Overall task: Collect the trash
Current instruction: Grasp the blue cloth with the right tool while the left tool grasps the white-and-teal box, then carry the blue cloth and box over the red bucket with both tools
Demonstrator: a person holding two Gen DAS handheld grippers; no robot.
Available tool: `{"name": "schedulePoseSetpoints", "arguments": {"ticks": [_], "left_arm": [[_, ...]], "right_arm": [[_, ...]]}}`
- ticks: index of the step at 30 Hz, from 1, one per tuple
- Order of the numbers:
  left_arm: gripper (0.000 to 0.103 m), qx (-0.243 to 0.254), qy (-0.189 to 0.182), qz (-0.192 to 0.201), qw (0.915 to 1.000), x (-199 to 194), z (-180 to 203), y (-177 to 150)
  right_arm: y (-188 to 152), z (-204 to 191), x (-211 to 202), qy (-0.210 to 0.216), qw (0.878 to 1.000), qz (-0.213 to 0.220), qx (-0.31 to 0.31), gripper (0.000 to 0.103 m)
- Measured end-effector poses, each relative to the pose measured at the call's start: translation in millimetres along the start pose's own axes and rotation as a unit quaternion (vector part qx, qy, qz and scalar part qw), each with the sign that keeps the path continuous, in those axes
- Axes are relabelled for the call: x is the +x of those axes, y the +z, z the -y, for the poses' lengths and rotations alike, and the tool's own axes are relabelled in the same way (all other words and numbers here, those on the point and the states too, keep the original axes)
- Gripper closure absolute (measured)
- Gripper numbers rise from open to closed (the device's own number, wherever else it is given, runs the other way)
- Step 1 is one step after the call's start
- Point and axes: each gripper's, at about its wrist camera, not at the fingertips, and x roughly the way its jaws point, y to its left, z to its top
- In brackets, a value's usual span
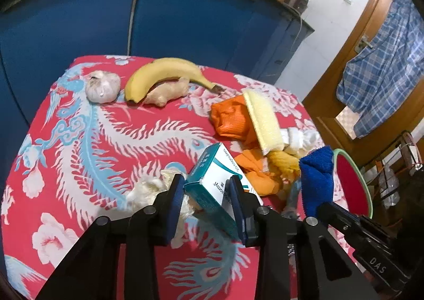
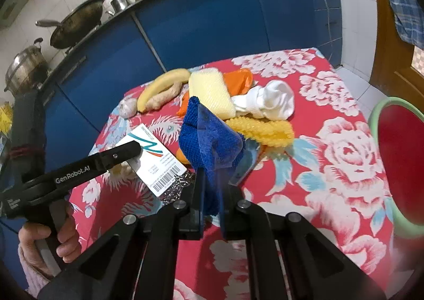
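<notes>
- Cardboard medicine box (image 1: 212, 188) sits pinched in our left gripper (image 1: 208, 194), lifted above the tablecloth (image 1: 79, 167).
- Our right gripper (image 2: 212, 194) clamps the blue cloth (image 2: 209, 138).
- We should keep both squeezes firm and swing toward the red basin (image 2: 397, 162).

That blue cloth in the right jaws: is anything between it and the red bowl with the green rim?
Nothing visible stands in the way. The fuzzy blue cloth hangs clamped in the right gripper above the red floral tablecloth, and the red bowl with the green rim sits off to its right with only bare tablecloth between them.
</notes>
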Motion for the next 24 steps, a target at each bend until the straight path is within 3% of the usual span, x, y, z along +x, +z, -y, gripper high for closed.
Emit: {"name": "schedulePoseSetpoints", "arguments": {"ticks": [7, 14, 24], "left_arm": [[0.079, 0.02, -0.008, 0.034, 0.9992, -18.9, 15.4, 1.3], [0.08, 0.029, -0.014, 0.07, 0.997, -43.9, 29.9, 4.2], [0.08, 0.078, -0.034, 0.124, 0.9886, -94.2, 77.3, 12.2]], "right_arm": [[-0.1, 15.1, -26.3, -0.007, 1.0, 0.023, 0.012, 0.092], [-4.2, 26.5, -50.9, -0.011, 0.999, 0.037, 0.015, 0.092], [-6.5, 47.0, -90.1, -0.019, 0.997, 0.064, 0.036, 0.092]]}}
